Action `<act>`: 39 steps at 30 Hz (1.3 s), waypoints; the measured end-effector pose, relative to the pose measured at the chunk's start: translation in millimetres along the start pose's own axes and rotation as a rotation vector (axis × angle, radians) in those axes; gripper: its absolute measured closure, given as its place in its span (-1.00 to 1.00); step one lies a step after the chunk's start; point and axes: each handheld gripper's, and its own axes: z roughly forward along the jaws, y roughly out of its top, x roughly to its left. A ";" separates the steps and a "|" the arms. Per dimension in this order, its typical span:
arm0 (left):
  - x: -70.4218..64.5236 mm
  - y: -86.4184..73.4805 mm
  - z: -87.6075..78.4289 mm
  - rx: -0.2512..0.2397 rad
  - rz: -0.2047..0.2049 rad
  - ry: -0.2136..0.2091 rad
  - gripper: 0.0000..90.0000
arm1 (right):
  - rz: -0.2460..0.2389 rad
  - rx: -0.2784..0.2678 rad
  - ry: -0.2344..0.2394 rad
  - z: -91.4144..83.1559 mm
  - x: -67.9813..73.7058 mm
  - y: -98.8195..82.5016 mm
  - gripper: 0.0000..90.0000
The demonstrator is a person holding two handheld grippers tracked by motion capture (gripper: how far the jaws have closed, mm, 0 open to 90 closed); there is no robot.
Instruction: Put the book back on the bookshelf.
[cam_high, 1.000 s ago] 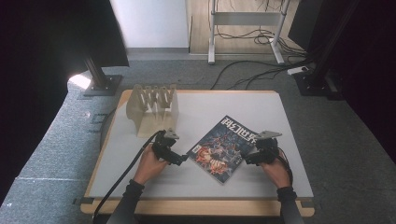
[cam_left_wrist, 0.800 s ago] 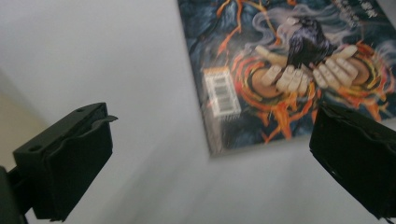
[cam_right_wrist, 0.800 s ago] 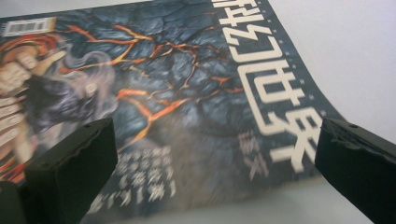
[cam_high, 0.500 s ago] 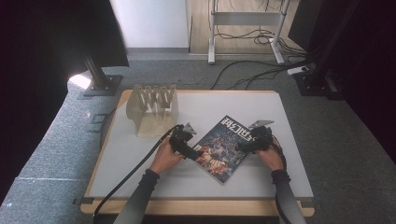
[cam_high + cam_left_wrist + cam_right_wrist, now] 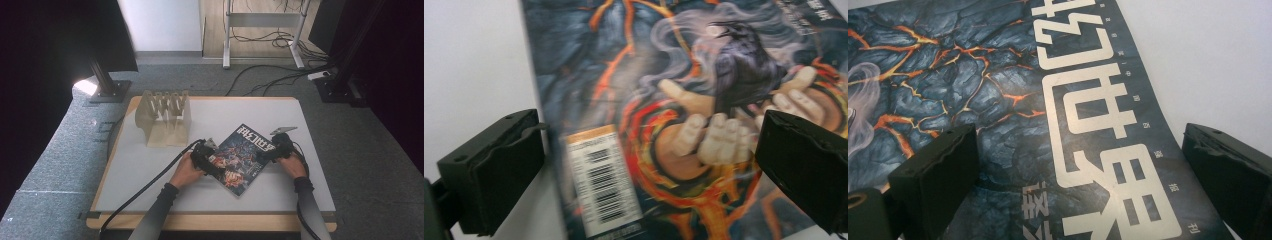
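A magazine (image 5: 240, 159) with a dark lava-crack cover lies flat and turned at an angle on the white table (image 5: 150, 165). Its cover shows a raven and hands with a barcode label (image 5: 602, 187) in the left gripper view, and large pale characters (image 5: 1088, 125) in the right gripper view. My left gripper (image 5: 216, 165) hovers open over the magazine's left edge, one jaw over the table and one over the cover. My right gripper (image 5: 266, 152) stands open over the magazine's right edge, jaws straddling that border.
A wooden slotted rack (image 5: 164, 118) stands at the table's back left. A black cable (image 5: 145, 187) trails from the left gripper across the table's front left. Beyond the table lie grey carpet, floor cables (image 5: 260, 80) and a metal stand (image 5: 265, 35).
Both hands have moved inward toward the magazine; the left gripper came from the bare table onto the magazine's left edge, and the right one slid left over its right edge.
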 end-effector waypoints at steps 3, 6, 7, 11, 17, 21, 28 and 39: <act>-2.2 -2.4 -2.7 0.012 0.007 -0.004 -1.00 | 0.005 0.000 -0.005 -2.3 6.2 -3.4 -0.94; -5.5 -10.5 -8.9 0.015 0.012 -0.012 -1.00 | -0.004 -0.005 -0.003 -4.8 15.9 -8.1 -0.94; -6.7 -13.9 -11.4 0.015 0.014 -0.016 -1.00 | -0.004 -0.003 0.000 -5.9 20.2 -9.6 -0.94; -14.2 -32.2 -23.4 0.000 0.009 -0.016 -1.00 | -0.015 -0.001 0.002 -8.8 40.8 -15.4 -0.95; -25.4 -54.9 -36.7 -0.033 0.010 -0.017 -1.00 | -0.029 -0.030 -0.005 -12.6 70.3 -25.3 -0.95; -28.1 -58.3 -38.7 -0.034 0.018 -0.015 -1.00 | -0.080 -0.033 -0.067 -25.7 77.2 -34.6 -1.00; -43.9 -59.6 -39.6 -0.017 0.015 -0.003 -1.00 | -0.059 -0.025 -0.103 -52.4 75.5 -67.5 -1.00; -41.2 -62.6 -53.0 0.020 0.053 0.009 -1.00 | -0.041 0.002 -0.101 -51.3 70.4 -66.2 -1.00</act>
